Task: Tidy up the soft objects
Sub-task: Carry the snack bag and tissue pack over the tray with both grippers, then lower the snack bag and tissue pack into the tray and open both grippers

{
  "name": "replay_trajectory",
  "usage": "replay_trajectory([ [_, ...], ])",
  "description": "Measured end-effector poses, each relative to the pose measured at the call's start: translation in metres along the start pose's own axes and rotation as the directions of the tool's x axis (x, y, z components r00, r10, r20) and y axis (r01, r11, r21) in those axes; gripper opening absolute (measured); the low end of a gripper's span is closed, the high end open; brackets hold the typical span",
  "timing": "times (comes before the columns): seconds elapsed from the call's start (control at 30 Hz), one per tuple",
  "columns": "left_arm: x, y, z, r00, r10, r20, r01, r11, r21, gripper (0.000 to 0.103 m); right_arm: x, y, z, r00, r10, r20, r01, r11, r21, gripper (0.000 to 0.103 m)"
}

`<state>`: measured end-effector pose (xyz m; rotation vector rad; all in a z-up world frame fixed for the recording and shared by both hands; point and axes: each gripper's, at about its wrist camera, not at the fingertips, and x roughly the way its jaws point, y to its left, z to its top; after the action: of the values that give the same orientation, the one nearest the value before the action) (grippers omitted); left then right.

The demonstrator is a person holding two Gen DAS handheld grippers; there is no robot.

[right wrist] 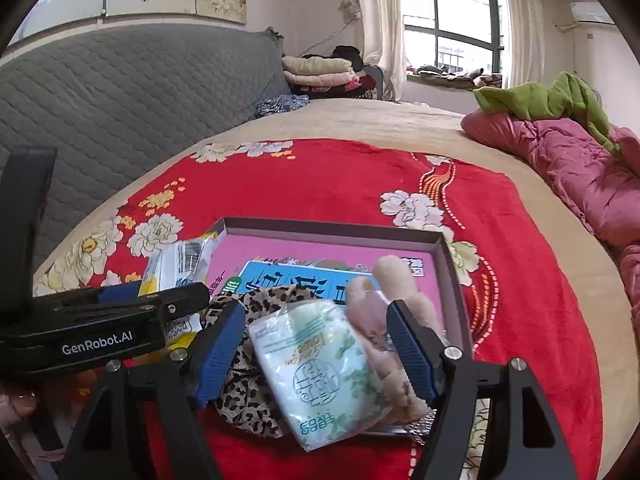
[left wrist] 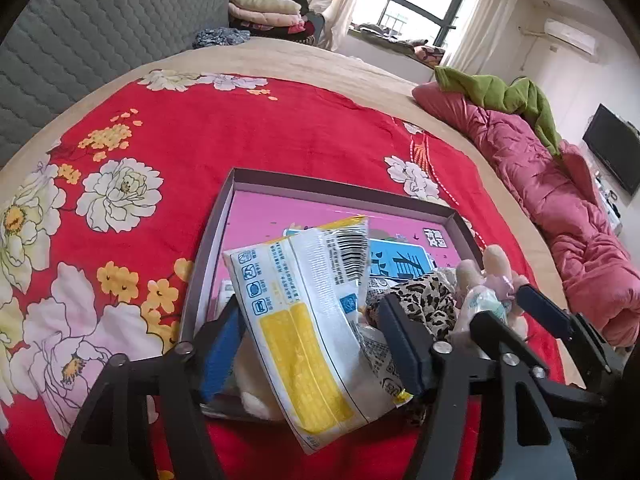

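A shallow grey box (left wrist: 218,216) with a pink printed floor lies on the red floral bedspread; it also shows in the right wrist view (right wrist: 448,256). My left gripper (left wrist: 316,340) is shut on a white and yellow tissue pack (left wrist: 304,320), held tilted over the box's near edge. My right gripper (right wrist: 320,348) is shut on a pale green tissue pack (right wrist: 320,372) over the box's near right corner. A leopard-print cloth (right wrist: 248,396) and a beige plush toy (right wrist: 400,280) lie in the box under and beside the green pack. The right gripper also shows in the left wrist view (left wrist: 516,312).
The bed has a grey quilted headboard (right wrist: 120,92) at the back left. A pink quilt (left wrist: 560,200) with a green cloth (left wrist: 512,96) on it lies along the right side. Folded blankets (right wrist: 320,72) sit by the window. A TV (left wrist: 612,152) hangs at far right.
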<state>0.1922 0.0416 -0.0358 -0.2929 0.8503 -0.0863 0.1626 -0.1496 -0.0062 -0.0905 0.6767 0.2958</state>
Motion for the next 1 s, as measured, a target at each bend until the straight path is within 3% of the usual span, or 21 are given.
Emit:
replay_trajectory([
  [0.33, -0.028, -0.002, 0.005, 0.995, 0.024, 0.096, -0.025, 1.0, 0.005, 0.074, -0.017, -0.007, -0.003, 0.999, -0.031, 0.02, 0.031, 0.999, -0.024, 0.073],
  [0.57, -0.055, -0.003, 0.009, 0.99, 0.019, 0.137, -0.022, 1.0, 0.015, 0.074, -0.018, -0.01, -0.02, 0.999, -0.051, -0.012, 0.05, 0.997, -0.05, 0.073],
  [0.73, -0.058, 0.001, 0.002, 0.993, 0.044, 0.113, -0.046, 0.999, 0.017, 0.074, -0.021, -0.009, -0.021, 0.997, -0.079, 0.008, 0.08, 0.993, -0.082, 0.073],
  [0.9, -0.063, 0.008, -0.012, 0.993, 0.072, 0.089, -0.074, 0.997, 0.018, 0.074, -0.007, -0.004, -0.04, 0.988, -0.157, 0.008, 0.155, 0.968, -0.195, 0.073],
  [1.0, -0.067, 0.008, -0.016, 0.993, 0.086, 0.085, -0.088, 0.996, 0.028, 0.074, -0.004, -0.011, -0.043, 0.989, -0.146, 0.019, 0.147, 0.978, -0.149, 0.078],
])
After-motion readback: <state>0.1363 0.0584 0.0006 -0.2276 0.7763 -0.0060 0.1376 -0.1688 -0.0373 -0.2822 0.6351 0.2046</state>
